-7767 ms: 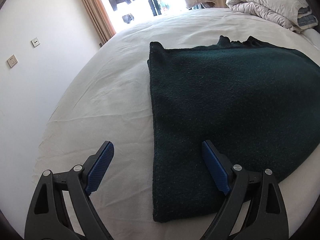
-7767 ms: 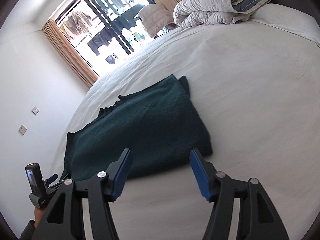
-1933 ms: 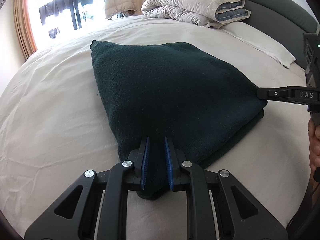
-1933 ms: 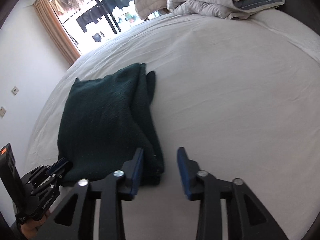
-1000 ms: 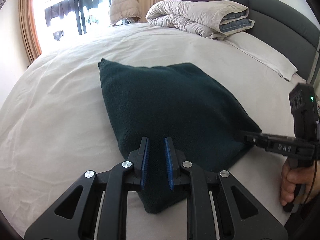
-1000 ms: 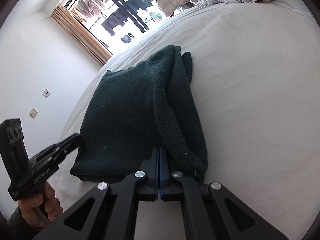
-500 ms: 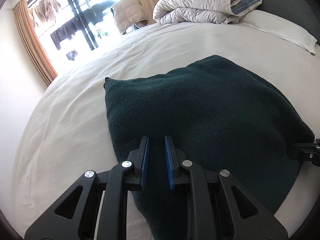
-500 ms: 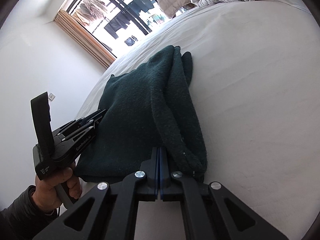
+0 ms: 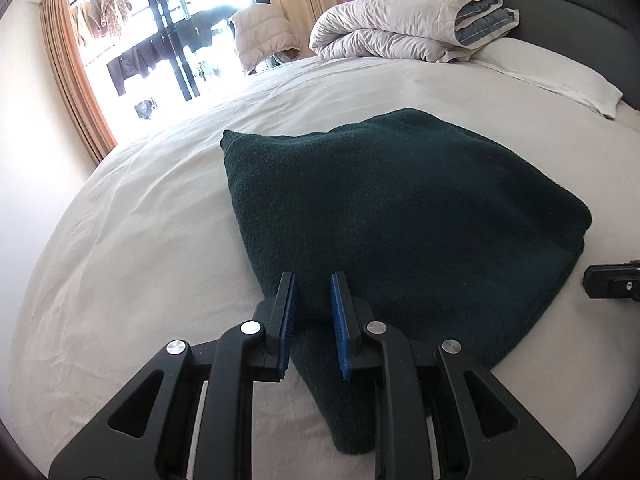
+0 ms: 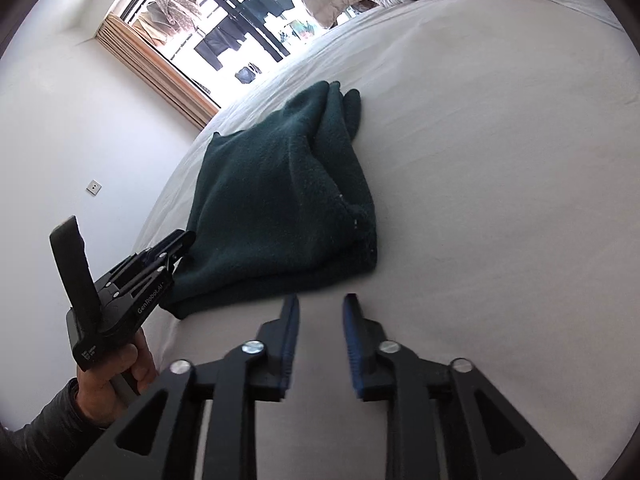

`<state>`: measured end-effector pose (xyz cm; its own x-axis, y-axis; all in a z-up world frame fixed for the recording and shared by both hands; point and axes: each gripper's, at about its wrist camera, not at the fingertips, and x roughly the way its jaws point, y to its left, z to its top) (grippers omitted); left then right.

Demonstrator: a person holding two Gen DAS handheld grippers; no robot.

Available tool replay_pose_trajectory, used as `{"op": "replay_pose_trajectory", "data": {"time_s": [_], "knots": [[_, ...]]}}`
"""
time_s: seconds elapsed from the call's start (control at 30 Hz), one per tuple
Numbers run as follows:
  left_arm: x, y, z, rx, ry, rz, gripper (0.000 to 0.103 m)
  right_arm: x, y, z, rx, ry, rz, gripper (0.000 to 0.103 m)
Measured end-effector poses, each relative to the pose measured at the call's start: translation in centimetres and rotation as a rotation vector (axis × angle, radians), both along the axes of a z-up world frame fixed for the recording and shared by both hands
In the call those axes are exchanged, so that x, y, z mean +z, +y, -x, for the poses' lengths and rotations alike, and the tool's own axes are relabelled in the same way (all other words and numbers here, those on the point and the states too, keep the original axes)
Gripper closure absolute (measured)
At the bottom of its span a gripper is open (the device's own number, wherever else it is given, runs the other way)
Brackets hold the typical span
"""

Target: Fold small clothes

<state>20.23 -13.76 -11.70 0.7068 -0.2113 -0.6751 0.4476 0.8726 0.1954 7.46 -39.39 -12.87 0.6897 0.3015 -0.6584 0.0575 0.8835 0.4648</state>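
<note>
Releasing: right gripper [image 10: 320,320] has let go of the near right corner of the green garment [image 10: 280,200]; its jaws are opening with nothing between them, over bare sheet just off the garment's near edge.
Left tool: left gripper [image 9: 312,312] has its jaws easing apart, the near left corner of the garment between the blue pads [image 9: 289,312]; whether they still press on it I cannot tell.
Change: half a second ago the right jaws were clamped tight at that corner; now they are spread and backed away.
Meaning: this fold looks laid down; one corner is freed, the other probably next.
Garment place: middle of the bed [image 9: 120,240], lying flat as a thick folded wedge.
Garment make: dark green, fuzzy knit, soft; stacked layers show along its right edge.
Surface: white sheet, lightly wrinkled.
Beyond: rolled duvet [image 9: 400,36] and pillow [image 9: 560,80] at the far right.
</note>
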Motion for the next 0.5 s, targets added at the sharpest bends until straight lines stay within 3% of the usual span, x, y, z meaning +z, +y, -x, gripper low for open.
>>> {"op": "replay_pose_trajectory", "data": {"time_s": [0.07, 0.1, 0.17, 0.23, 0.33, 0.5], "knots": [[-0.3, 1.3, 0.5, 0.006, 0.075, 0.056, 0.055, 1.6, -0.4, 0.5, 0.007, -0.063, -0.033, 0.053], [-0.5, 2.0, 0.4, 0.029, 0.118, 0.086, 0.030, 2.5, -0.7, 0.4, 0.006, -0.088, -0.048, 0.051], [0.2, 4.4, 0.4, 0.074, 0.161, 0.220, 0.027, 3.7, -1.3, -0.6, 0.001, -0.108, -0.056, 0.040], [1.0, 6.8, -0.6, 0.124, 0.218, 0.360, 0.024, 4.4, -2.0, -2.6, 0.007, -0.097, -0.054, 0.039], [1.8, 8.5, -3.0, 0.148, 0.295, 0.487, 0.023, 4.2, -2.8, -6.6, 0.021, -0.029, -0.082, 0.039], [1.4, 6.4, -7.6, 0.097, 0.415, 0.489, 0.023, 2.0, -4.2, -12.0, 0.000, 0.072, -0.165, 0.039]]}}
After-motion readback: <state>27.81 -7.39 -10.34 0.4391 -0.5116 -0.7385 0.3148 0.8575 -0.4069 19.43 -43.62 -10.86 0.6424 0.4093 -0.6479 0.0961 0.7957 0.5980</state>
